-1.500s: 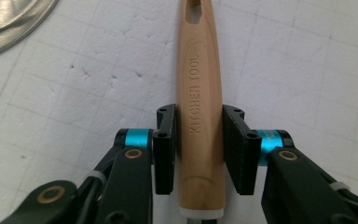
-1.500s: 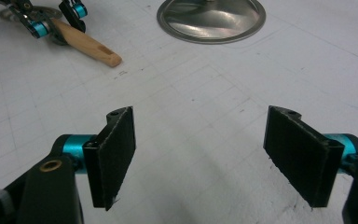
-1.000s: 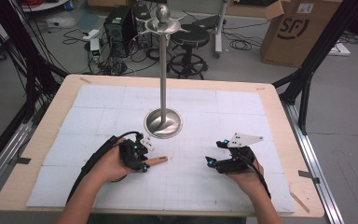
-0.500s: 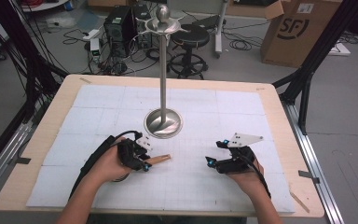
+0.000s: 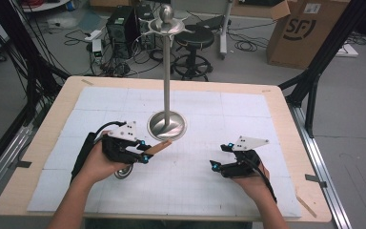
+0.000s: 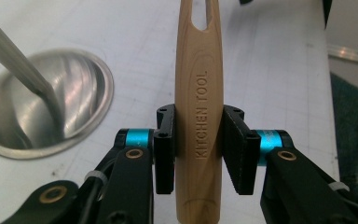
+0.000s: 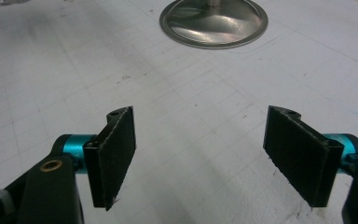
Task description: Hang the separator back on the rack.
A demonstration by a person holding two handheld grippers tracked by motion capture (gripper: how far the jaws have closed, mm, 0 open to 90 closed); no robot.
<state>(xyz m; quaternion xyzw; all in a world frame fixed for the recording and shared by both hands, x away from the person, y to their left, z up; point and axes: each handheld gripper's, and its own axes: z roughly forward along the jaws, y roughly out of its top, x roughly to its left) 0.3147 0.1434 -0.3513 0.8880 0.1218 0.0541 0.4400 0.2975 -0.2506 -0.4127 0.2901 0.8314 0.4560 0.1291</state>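
Observation:
My left gripper (image 5: pixel 145 153) is shut on the wooden handle (image 5: pixel 158 147) of a kitchen utensil, held above the white mat. The handle's free end points toward the base (image 5: pixel 167 125) of a tall metal stand. The utensil's shiny metal end (image 5: pixel 122 172) peeks out under the left hand. In the left gripper view both pads clamp the handle (image 6: pixel 199 116), stamped KITCHEN TOOL, with a slot near its tip and the stand base (image 6: pixel 37 107) to the left. My right gripper (image 5: pixel 214 164) rests at the front right; its jaws (image 7: pixel 200 158) stand open on nothing.
The stand's thin pole (image 5: pixel 166 71) rises to a knob with hooks (image 5: pixel 166 19). The white gridded mat (image 5: pixel 228 109) covers most of the wooden table (image 5: pixel 290 119). Beyond the far edge are a cardboard box (image 5: pixel 305 33), a stool (image 5: pixel 193 43) and cables.
The left gripper has lifted the utensil off the mat and carried it a little toward the stand base. The right gripper has stayed put.

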